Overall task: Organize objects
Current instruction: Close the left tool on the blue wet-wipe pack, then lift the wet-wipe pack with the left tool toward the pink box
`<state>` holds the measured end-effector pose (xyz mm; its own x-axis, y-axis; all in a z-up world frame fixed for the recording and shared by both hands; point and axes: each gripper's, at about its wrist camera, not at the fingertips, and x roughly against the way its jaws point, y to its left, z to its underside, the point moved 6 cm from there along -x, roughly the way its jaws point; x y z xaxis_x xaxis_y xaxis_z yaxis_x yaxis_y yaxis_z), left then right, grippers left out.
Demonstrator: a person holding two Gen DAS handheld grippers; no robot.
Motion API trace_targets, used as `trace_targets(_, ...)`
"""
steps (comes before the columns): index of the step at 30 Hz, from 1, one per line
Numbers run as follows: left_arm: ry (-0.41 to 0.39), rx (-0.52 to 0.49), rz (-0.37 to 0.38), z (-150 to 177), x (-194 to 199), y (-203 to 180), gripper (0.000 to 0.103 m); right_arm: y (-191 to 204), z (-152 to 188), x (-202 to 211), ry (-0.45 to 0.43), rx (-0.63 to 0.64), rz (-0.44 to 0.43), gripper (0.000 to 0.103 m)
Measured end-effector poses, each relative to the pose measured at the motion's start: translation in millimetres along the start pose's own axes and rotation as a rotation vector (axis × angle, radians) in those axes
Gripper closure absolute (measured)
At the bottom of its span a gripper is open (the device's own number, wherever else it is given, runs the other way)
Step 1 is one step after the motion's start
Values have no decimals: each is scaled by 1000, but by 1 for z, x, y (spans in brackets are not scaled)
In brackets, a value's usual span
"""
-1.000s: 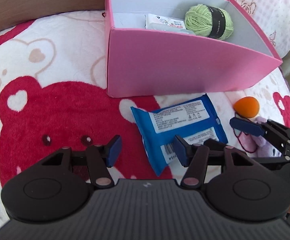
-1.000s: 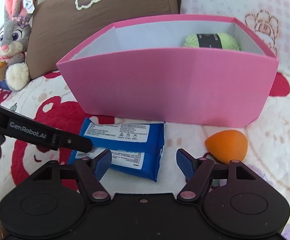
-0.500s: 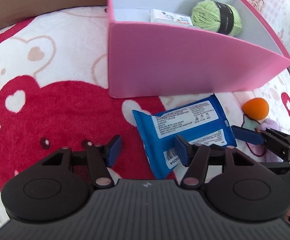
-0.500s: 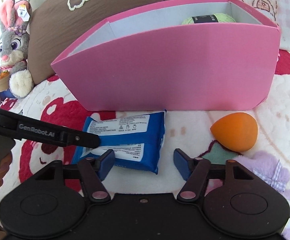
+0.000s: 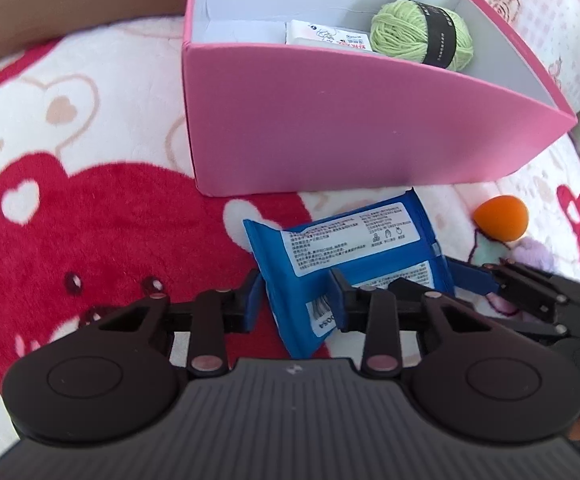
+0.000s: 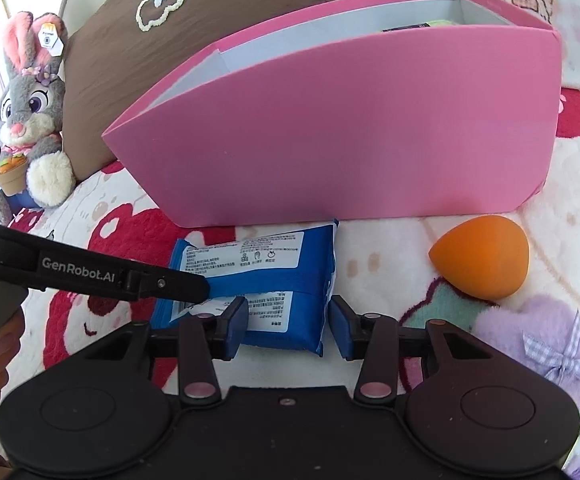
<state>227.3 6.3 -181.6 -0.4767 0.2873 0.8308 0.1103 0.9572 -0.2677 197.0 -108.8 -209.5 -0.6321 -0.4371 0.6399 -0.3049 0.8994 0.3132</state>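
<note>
The left hand-held gripper [image 5: 294, 305] has just been closing, and its blue pads now press on the near corner of the blue wipes pack [image 5: 345, 264], so it grips the pack. The right hand-held gripper [image 6: 289, 322] has also been closing its jaws around the near edge of the same pack. The left pad lies against the wrapper, but beside the right pad a small gap is visible, so I judge it not yet clamped.

The pack lies flat on the bear-printed blanket [image 5: 102, 216], just in front of the pink box [image 5: 329, 128], and one far corner nearly touches the box wall. I think this pack is soft and quite light, with a smooth plastic film that can slip and wrinkle. A grip at one corner alone may let it hang and fold, so it is better to hold the thick middle of an edge, away from the thin sealed seam.

An orange sponge [image 6: 481, 260] rests to the right, near the pack. Inside the box are a green yarn ball [image 5: 421, 34] and a white packet [image 5: 325, 36].
</note>
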Motion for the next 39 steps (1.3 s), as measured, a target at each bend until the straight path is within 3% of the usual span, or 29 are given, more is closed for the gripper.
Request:
trace_targets(8, -25, 70, 66, 2, 6, -1, 75, 7, 6, 10, -8, 10, 30, 56)
trace_targets(15, -9, 11, 45, 11, 19, -16, 75, 4, 9, 21, -3, -16, 30, 57)
trace_targets(19, 86, 98, 59, 21, 21, -13, 75, 6, 17, 32, 26, -8, 19, 57)
trace_targets(24, 111, 131, 85, 34, 26, -15, 75, 9, 26, 44, 45, -16, 13, 57)
trace_targets(39, 99, 8, 93, 58, 44, -50, 75, 3, 58, 75, 83, -108, 17, 56)
